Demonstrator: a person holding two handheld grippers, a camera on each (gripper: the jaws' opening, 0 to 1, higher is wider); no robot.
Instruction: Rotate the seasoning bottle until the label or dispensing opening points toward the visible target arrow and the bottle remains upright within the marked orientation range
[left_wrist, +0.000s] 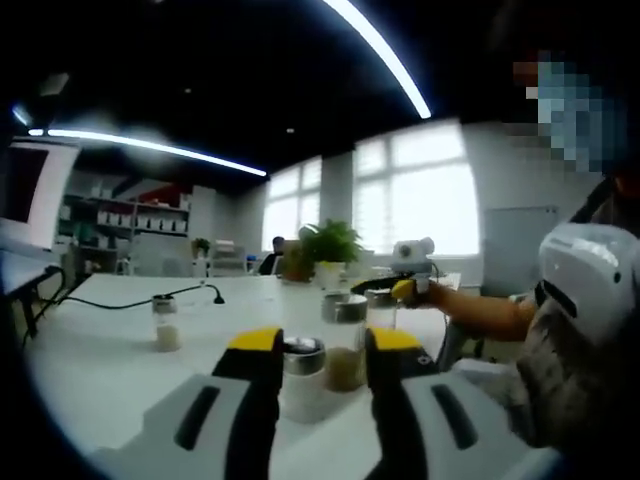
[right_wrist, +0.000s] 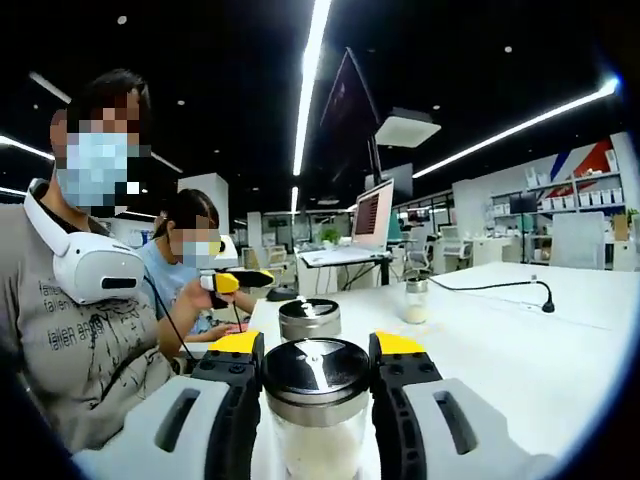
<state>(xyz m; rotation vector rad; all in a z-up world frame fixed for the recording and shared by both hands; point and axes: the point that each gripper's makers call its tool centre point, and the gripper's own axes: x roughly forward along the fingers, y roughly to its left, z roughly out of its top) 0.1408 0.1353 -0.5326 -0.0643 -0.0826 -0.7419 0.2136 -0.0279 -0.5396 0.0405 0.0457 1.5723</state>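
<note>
- The right gripper (right_wrist: 316, 375) is clamped on a steel-capped seasoning bottle (right_wrist: 316, 400), upright on the white table (right_wrist: 520, 340).
- The left gripper (left_wrist: 320, 350) stands apart around another jar (left_wrist: 302, 375), not touching.
- Risk: twisting too hard could tip the bottle into the neighbouring jar (right_wrist: 309, 319); I see no arrow.

In the right gripper view, the right gripper (right_wrist: 317, 372) sits level above the surface (right_wrist: 520, 340), its yellow-tipped jaws pressed against either side of the seasoning bottle (right_wrist: 316, 400). In the left gripper view, the left gripper (left_wrist: 320, 365) flanks a bottle, jaws apparently apart and not quite touching it, though contact is hard to judge.
</note>
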